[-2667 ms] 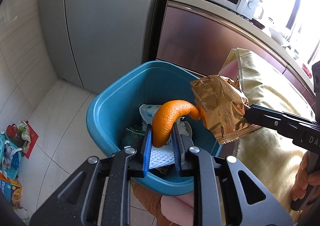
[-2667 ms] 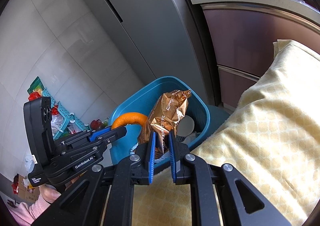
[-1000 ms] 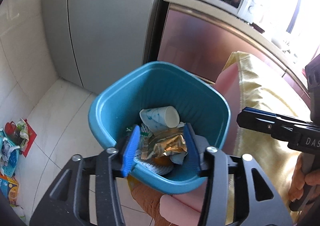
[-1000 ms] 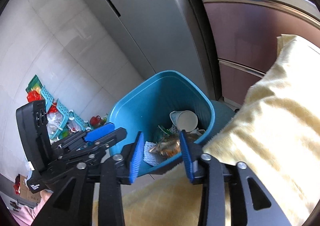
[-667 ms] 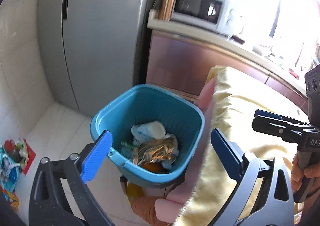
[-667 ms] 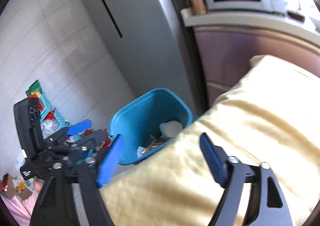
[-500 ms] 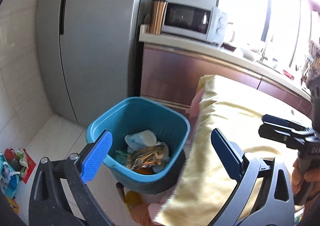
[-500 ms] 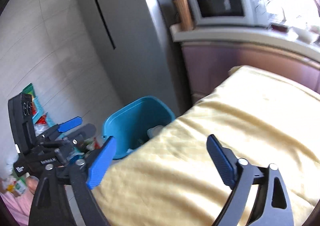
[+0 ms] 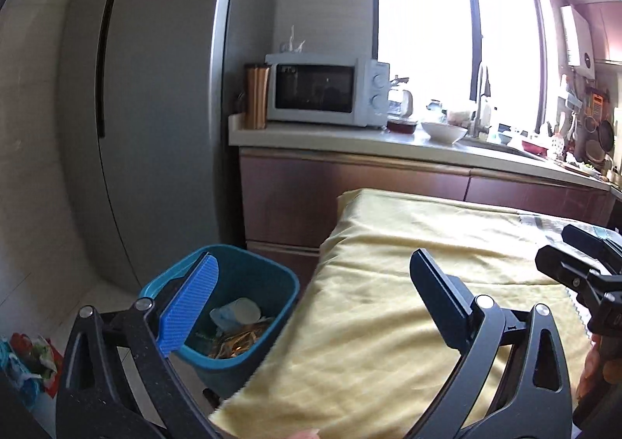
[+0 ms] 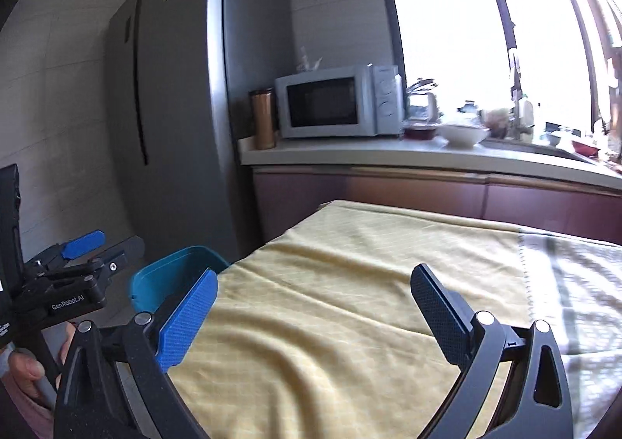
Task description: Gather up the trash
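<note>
Sitting below-left of empty, wide-open left tool [image 9: 315, 299]: trash bin [image 9: 268, 275] w/ wrapper [image 9: 237, 338].

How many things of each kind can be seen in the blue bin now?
Paper cup: 1
Gold wrapper: 1
Total: 2 told apart inside the blue bin; its lower contents are too dark to count.

White lettering "GenRobot.AI" stands on the black body of the left gripper [image 10: 83, 250]; no other text is legible
</note>
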`<state>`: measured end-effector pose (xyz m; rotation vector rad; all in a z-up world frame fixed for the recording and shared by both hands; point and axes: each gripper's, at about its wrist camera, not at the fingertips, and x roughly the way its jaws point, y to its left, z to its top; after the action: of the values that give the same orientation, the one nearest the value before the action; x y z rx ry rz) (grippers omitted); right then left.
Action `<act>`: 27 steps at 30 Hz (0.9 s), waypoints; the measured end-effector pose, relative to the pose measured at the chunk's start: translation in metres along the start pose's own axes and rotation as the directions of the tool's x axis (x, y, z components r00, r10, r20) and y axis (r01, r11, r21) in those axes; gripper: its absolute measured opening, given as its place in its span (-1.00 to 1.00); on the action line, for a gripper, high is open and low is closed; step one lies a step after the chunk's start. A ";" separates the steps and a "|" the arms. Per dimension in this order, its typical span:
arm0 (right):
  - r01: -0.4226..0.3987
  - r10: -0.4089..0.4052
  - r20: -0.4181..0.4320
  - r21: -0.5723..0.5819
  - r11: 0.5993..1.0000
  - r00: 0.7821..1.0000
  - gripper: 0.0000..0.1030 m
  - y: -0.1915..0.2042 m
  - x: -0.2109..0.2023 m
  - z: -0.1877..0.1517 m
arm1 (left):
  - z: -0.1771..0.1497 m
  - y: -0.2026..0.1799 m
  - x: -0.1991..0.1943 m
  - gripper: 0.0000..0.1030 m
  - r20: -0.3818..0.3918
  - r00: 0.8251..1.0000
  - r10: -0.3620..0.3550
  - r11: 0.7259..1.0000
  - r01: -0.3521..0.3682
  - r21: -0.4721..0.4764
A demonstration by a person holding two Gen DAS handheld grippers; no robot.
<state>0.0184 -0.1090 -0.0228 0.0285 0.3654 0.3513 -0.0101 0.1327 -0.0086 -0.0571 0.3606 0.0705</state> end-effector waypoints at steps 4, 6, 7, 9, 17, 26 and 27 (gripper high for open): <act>0.065 -0.065 0.044 0.000 0.998 0.997 0.87 -0.010 -0.020 -0.008 | 0.000 -0.019 -0.003 0.89 0.006 1.000 -0.025 1.000 0.025 0.010; 0.086 -0.087 0.051 0.016 0.996 0.995 0.87 -0.016 -0.027 -0.012 | -0.001 -0.028 -0.006 0.89 0.018 0.999 -0.026 0.999 0.026 0.022; 0.092 -0.093 0.054 0.023 0.996 0.994 0.87 -0.019 -0.030 -0.013 | -0.002 -0.030 -0.007 0.89 0.020 0.999 -0.032 0.999 0.032 0.024; 0.114 -0.115 0.059 0.028 0.993 0.992 0.87 -0.024 -0.034 -0.015 | -0.003 -0.035 -0.010 0.89 0.024 0.999 -0.041 0.999 0.041 0.023; 0.145 -0.147 0.091 0.033 0.989 0.985 0.87 -0.029 -0.044 -0.018 | -0.007 -0.044 -0.012 0.89 0.045 0.998 -0.041 0.999 0.040 0.028; 0.169 -0.171 0.112 0.029 0.985 0.979 0.87 -0.030 -0.050 -0.019 | -0.009 -0.049 -0.017 0.89 0.076 0.996 -0.035 0.999 0.033 0.036; 0.169 -0.171 0.115 0.031 0.985 0.979 0.87 -0.030 -0.052 -0.020 | -0.009 -0.050 -0.018 0.89 0.081 0.996 -0.033 0.999 0.030 0.038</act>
<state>-0.0241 -0.1559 -0.0265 0.0378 0.2534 0.1753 -0.0258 0.0816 -0.0085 -0.0236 0.2792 0.0352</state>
